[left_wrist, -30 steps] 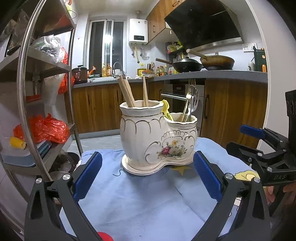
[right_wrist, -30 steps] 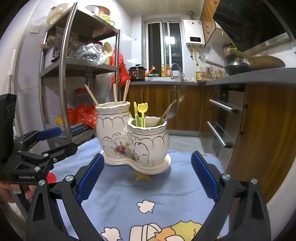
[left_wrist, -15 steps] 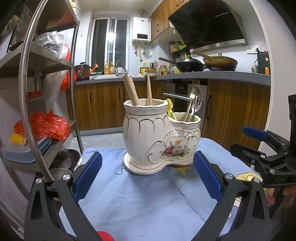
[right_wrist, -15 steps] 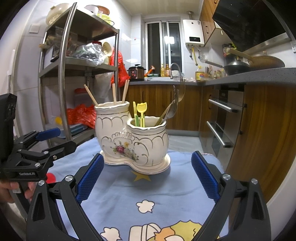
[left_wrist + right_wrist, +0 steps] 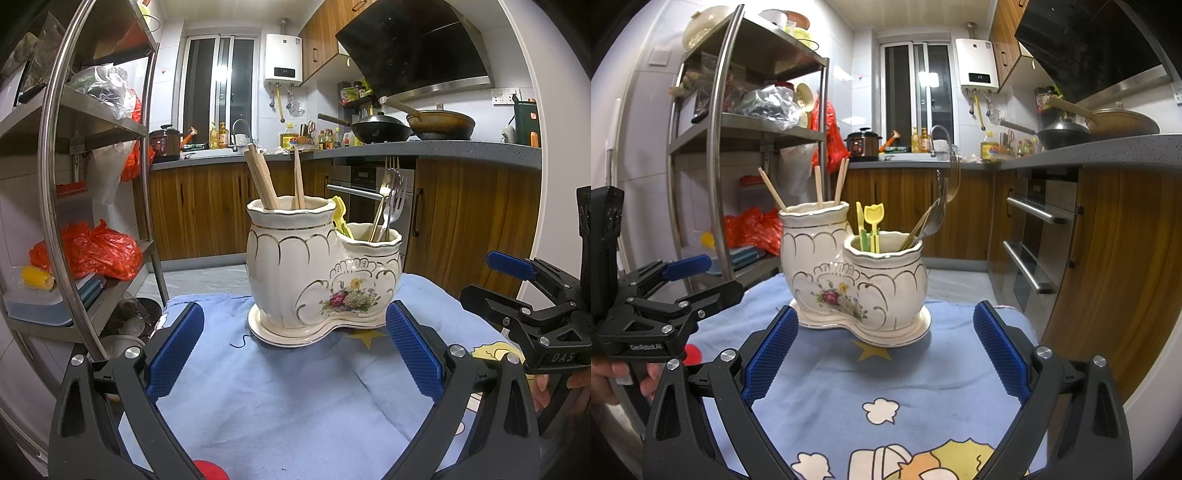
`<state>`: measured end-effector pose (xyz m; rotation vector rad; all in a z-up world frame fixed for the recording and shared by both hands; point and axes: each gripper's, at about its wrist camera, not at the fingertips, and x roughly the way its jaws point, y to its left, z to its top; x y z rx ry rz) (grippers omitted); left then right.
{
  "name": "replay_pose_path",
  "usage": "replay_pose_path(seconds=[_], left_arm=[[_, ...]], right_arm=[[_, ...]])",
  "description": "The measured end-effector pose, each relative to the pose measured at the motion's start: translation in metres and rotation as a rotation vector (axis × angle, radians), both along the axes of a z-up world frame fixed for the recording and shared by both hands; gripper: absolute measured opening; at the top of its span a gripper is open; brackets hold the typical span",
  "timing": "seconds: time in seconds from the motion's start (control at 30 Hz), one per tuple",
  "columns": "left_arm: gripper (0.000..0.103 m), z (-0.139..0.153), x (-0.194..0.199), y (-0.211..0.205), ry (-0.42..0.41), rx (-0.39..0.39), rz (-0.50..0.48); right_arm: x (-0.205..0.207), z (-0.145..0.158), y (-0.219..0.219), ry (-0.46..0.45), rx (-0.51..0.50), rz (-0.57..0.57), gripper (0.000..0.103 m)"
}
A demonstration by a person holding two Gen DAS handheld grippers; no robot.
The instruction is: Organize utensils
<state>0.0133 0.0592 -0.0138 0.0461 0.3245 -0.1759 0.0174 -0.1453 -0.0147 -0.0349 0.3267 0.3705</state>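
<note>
A cream ceramic utensil holder [image 5: 321,273] with two joined pots stands upright on a blue cloth [image 5: 295,398] spread over the counter. The taller pot holds wooden chopsticks [image 5: 263,177]. The shorter pot holds metal forks [image 5: 391,199] leaning outward and yellow and green plastic utensils [image 5: 870,229] standing against the side nearest the tall pot.

The left gripper [image 5: 291,350] is spread wide with nothing between its blue pads, near the holder's base but not touching it. The right gripper [image 5: 882,356] is likewise spread wide and empty, just short of the holder's saucer-like foot. Each gripper appears at the edge of the other's view, hand-held.

A steel shelf rack [image 5: 720,147] stands beside the counter.
</note>
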Motion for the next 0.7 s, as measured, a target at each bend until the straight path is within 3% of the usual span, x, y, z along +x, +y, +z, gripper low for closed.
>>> replay_pose_path(seconds=[0.7], left_arm=[[0.097, 0.0007, 0.0000, 0.0024, 0.005, -0.001, 0.005]], right_arm=[[0.0005, -0.0002, 0.0000, 0.001, 0.000, 0.000, 0.095]])
